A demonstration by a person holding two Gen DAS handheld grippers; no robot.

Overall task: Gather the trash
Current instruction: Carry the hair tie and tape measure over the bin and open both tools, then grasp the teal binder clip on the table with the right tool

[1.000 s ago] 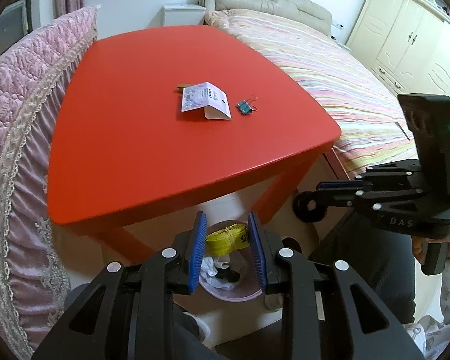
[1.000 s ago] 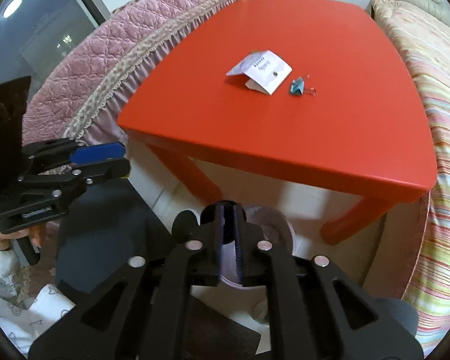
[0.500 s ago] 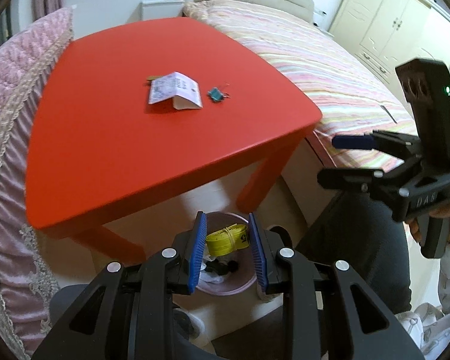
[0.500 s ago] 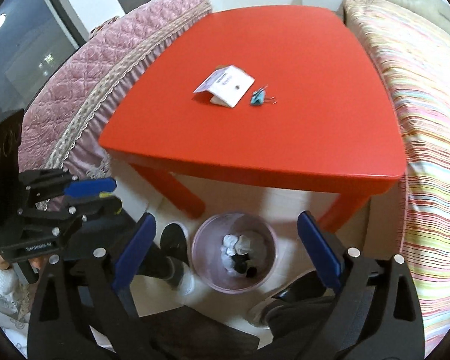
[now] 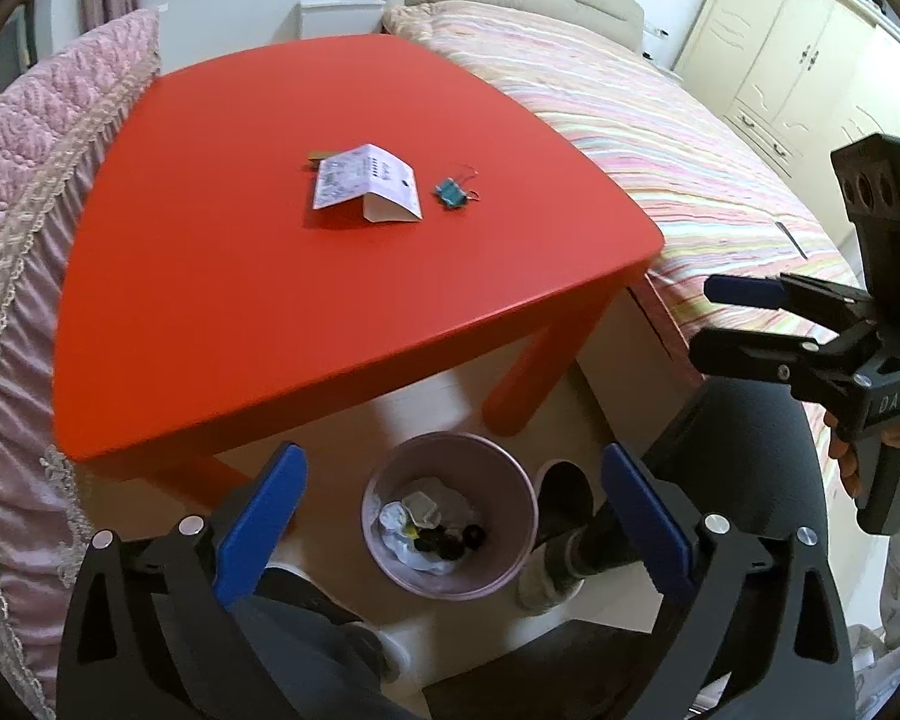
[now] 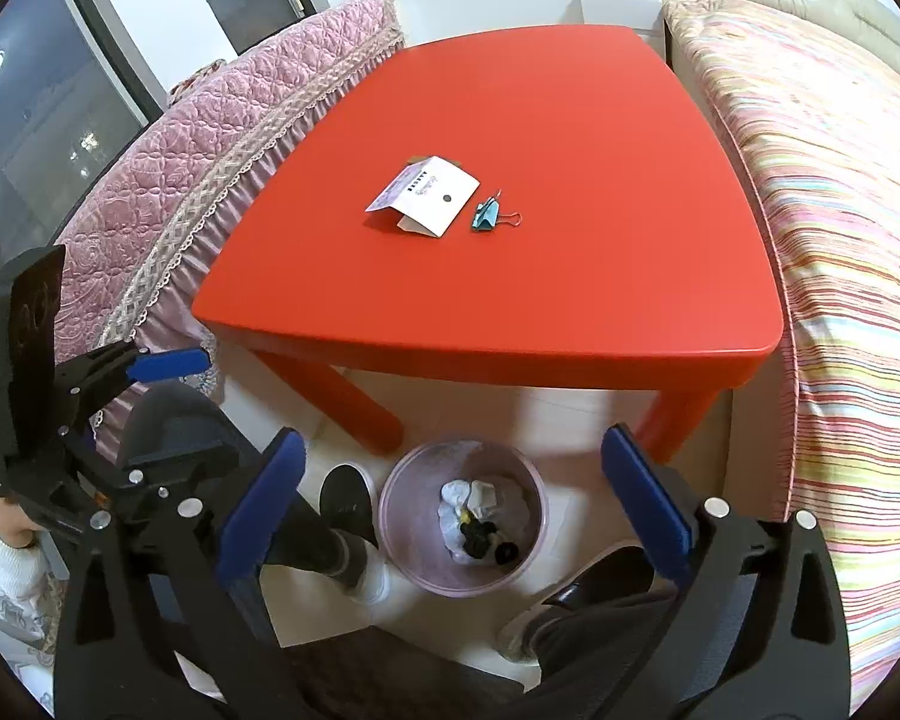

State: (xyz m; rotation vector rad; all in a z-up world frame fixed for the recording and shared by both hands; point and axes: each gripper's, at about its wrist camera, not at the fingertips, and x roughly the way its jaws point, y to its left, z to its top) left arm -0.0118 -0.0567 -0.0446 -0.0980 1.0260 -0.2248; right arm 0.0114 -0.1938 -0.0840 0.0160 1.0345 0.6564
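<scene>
A pink trash bin [image 5: 450, 564] stands on the floor under the near edge of the red table [image 5: 270, 312]; it holds crumpled white paper, dark bits and a speck of yellow. My left gripper [image 5: 450, 516] is open and empty above the bin. My right gripper [image 6: 450, 510] is open and empty above the same bin [image 6: 462, 576]. On the table lie a folded white paper card [image 5: 369, 183] and a teal binder clip [image 5: 452, 193]; both also show in the right wrist view, card [image 6: 432, 198] and clip [image 6: 486, 215].
A pink quilted sofa [image 5: 18, 192] borders the table's left side. A striped bed [image 5: 660, 138] lies along its right. The person's legs and feet [image 6: 348, 534] flank the bin. Cream wardrobes [image 5: 810, 48] stand at the far right.
My left gripper opened and the yellow tape measure it held is gone from its fingers; yellow now shows in the bin. My right gripper went from shut to open.
</scene>
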